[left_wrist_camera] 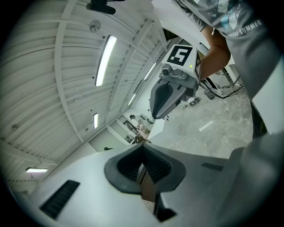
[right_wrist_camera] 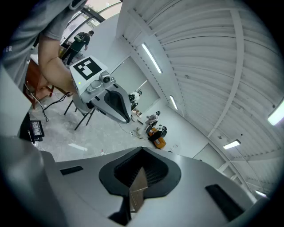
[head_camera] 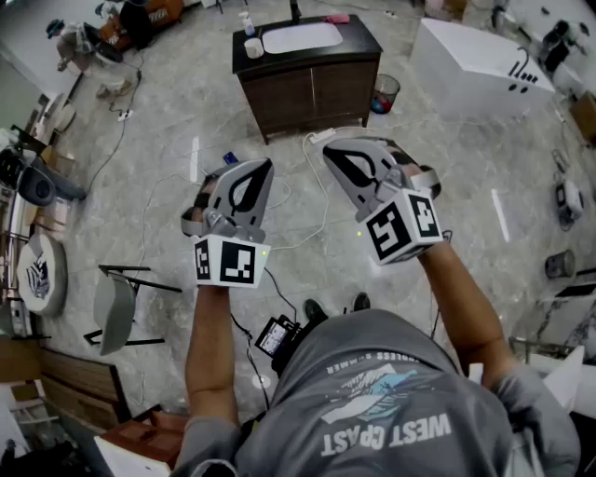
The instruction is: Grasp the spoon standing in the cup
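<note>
In the head view a small white cup (head_camera: 253, 47) stands on the left end of a dark vanity cabinet (head_camera: 312, 88) across the floor; no spoon can be made out in it at this distance. Both grippers are held up in the air, well short of the cabinet. My left gripper (head_camera: 264, 168) and my right gripper (head_camera: 332, 155) are both shut with nothing between the jaws. The left gripper view shows the shut left gripper (left_wrist_camera: 144, 174) below and the right gripper (left_wrist_camera: 156, 116) against the ceiling. The right gripper view shows the shut right gripper (right_wrist_camera: 137, 188) and the left gripper (right_wrist_camera: 128, 120).
A white basin (head_camera: 303, 37) and a bottle (head_camera: 246, 22) are on the cabinet. A bin (head_camera: 385, 93) stands to its right, then a large white box (head_camera: 475, 65). A grey chair (head_camera: 116, 312) is at left. Cables (head_camera: 317, 219) run over the marble floor.
</note>
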The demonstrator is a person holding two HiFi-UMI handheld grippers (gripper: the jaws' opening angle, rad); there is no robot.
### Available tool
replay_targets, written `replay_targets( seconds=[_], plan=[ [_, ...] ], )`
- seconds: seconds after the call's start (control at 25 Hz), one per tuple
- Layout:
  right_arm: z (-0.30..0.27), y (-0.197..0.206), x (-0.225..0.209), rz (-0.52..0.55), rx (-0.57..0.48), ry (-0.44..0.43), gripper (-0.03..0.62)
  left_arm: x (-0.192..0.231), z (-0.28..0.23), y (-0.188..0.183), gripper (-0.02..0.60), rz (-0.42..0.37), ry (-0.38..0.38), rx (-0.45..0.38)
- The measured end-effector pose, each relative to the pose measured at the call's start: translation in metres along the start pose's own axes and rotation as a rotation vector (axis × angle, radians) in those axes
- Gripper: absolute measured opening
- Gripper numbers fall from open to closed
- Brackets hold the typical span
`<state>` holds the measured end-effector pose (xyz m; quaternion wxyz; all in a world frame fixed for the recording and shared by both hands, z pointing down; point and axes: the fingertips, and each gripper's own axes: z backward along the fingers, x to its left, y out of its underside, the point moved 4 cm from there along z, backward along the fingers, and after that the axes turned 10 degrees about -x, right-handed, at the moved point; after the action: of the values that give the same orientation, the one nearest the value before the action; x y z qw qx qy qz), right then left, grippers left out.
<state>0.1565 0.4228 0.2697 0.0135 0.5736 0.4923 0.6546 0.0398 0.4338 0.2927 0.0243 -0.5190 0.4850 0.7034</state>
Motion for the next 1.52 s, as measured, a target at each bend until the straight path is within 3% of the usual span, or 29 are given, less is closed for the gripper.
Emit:
replay_targets(
  seconds=[1.12, 1.52],
  plan=[
    [-0.073, 0.004, -0.008, -0.048, 0.02, 0.043, 0.032, 0.04, -0.004, 0.07, 0.002, 0.027, 0.037, -0.032],
    [-0.115, 0.034, -0.031, -0.068, 0.016, 0.024, 0.034, 0.061, -0.028, 0.109, 0.002, 0.05, 0.033, 0.003]
  ],
)
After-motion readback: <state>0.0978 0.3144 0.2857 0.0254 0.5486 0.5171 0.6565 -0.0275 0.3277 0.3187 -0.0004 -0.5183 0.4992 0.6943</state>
